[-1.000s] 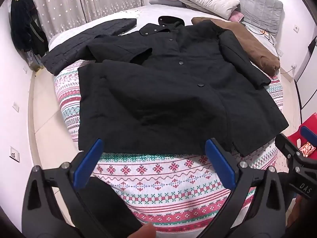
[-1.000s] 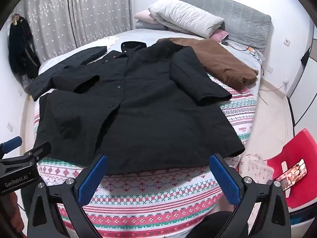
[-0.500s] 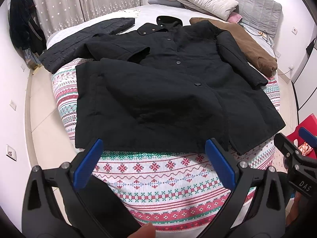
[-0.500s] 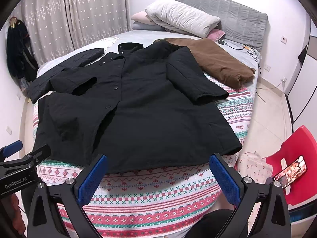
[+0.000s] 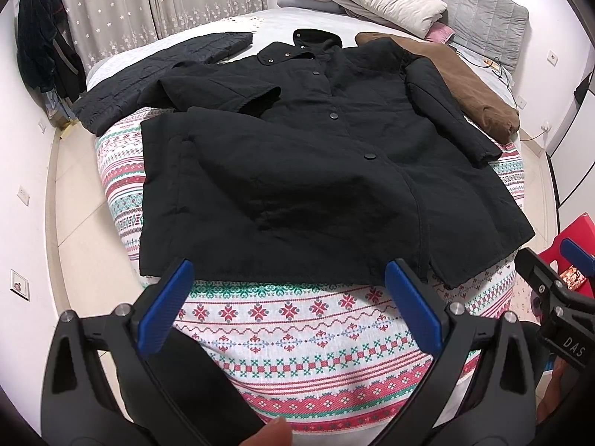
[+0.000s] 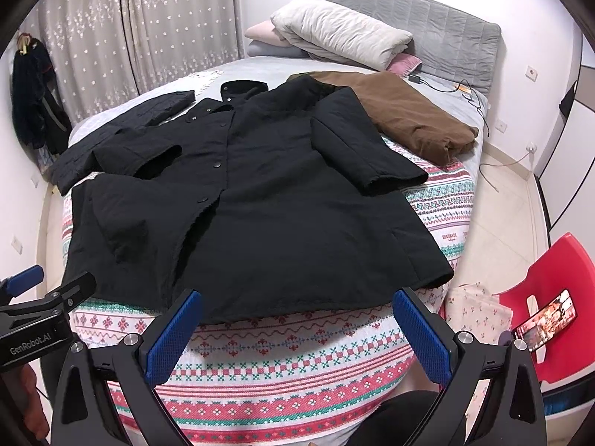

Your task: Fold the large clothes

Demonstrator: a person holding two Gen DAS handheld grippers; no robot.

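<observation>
Large black quilted button-front coat [image 5: 305, 171] lies spread flat, front up, on the bed's red-green-white patterned knit blanket [image 5: 297, 319], collar toward the headboard, hem toward the camera and close to the foot edge of the bed. Its sleeve on the left of the frame is folded across the chest; the other sleeve [image 6: 364, 148] lies angled outward with its cuff resting on the blanket.

Left tool [image 5: 290, 301] has blue-padded fingers [image 5: 167, 304] spread wide, nothing between them, hovering over the blanket just short of the coat's hem, not touching it. Right tool [image 6: 297, 330] also spread wide and empty, above the blanket strip at the hem, apart from the fabric. Each tool shows at the edge of the other's view.

Brown folded garment [image 6: 409, 119] beside the coat on the right, partly under its shoulder. Dark quilted grey garment [image 5: 148, 74] lies on the left, touching the coat near the folded sleeve. White pillow [image 6: 338, 33] against grey padded headboard [image 6: 453, 44]. Red plastic chair [image 6: 550, 297] at right with a lit phone [image 6: 544, 319] on it. Dark clothes [image 5: 44, 44] hang by the curtain
</observation>
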